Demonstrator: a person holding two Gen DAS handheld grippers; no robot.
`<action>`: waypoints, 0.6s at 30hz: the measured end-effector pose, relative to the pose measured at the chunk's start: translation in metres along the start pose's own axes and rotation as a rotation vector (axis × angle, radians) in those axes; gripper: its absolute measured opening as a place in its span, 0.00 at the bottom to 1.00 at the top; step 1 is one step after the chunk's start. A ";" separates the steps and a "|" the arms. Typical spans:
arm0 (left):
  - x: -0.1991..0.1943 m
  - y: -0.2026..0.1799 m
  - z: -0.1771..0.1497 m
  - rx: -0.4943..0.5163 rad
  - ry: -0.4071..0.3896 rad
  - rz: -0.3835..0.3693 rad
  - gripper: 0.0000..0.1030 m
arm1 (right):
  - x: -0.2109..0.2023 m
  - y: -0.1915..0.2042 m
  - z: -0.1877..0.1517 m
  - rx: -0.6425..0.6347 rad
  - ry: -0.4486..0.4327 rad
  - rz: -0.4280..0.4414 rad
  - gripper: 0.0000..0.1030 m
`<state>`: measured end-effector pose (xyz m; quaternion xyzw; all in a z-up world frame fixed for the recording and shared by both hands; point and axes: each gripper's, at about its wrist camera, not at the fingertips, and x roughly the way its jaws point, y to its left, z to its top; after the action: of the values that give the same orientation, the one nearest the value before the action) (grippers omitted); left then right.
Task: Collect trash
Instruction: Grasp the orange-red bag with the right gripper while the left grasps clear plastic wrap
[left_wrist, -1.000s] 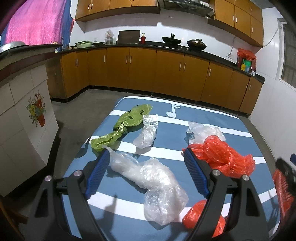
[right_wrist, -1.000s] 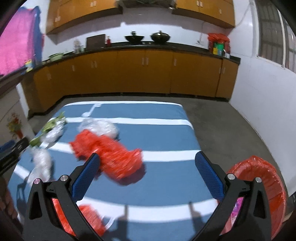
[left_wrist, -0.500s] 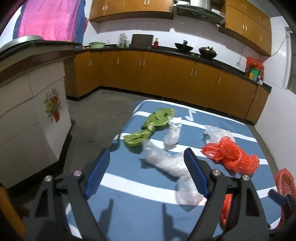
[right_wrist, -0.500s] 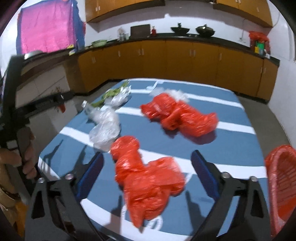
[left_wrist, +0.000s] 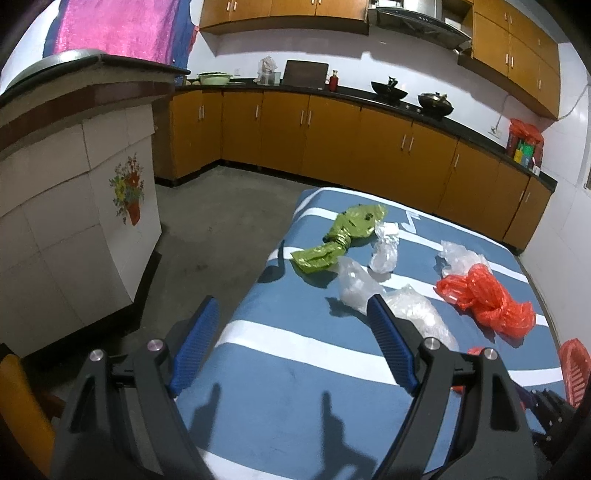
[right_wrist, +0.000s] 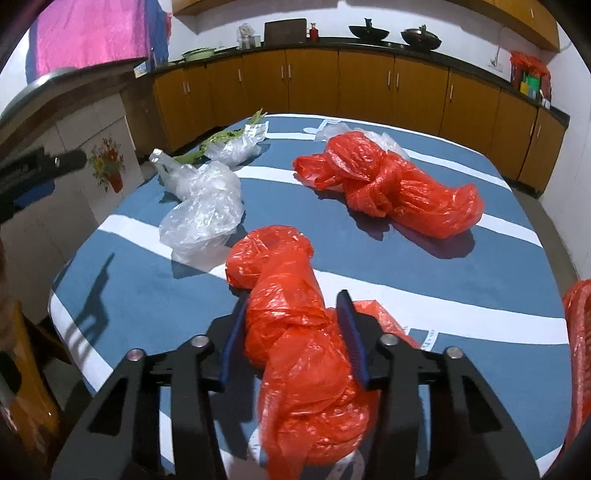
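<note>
We had the right gripper down over the near red plastic bag, jaws just been closing, bag bunched between the blue pads. The pads looked to be touching and squeezing the crumpled plastic on both sides, so we called it a grip on the bag, though maybe not fully tight.

The bag lay at the near edge of the blue striped tablecloth. Its long axis ran away from us, roughly along the gripper's pointing line, so the jaws pinched across the narrow waist. One lobe stuck out beyond the fingertips, the bigger lump sat back toward the camera.

Left gripper hung wide apart, nothing between its pads, over the left near corner of the table. Nearest to it was the clear plastic bag, just past its right pad.

Farther off lay the second red bag, a green wrapper and smaller clear bags.

A red basket showed at the right edge, close by the right gripper. We judged that the likely drop spot, so the coming move would be lift and swing right. Loose plastic could slip or drag the cloth.
</note>
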<state>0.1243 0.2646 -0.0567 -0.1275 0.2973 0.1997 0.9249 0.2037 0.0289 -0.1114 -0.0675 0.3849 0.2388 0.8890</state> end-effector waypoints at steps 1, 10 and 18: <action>0.001 -0.003 -0.001 0.004 0.006 -0.006 0.78 | -0.002 -0.004 0.001 0.011 -0.004 0.000 0.35; 0.017 -0.051 -0.010 0.064 0.049 -0.074 0.78 | -0.023 -0.055 0.004 0.140 -0.063 -0.059 0.27; 0.042 -0.105 -0.020 0.146 0.116 -0.107 0.77 | -0.055 -0.088 0.016 0.211 -0.156 -0.075 0.27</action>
<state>0.1926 0.1771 -0.0853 -0.0866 0.3568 0.1199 0.9224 0.2233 -0.0636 -0.0664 0.0308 0.3348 0.1679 0.9267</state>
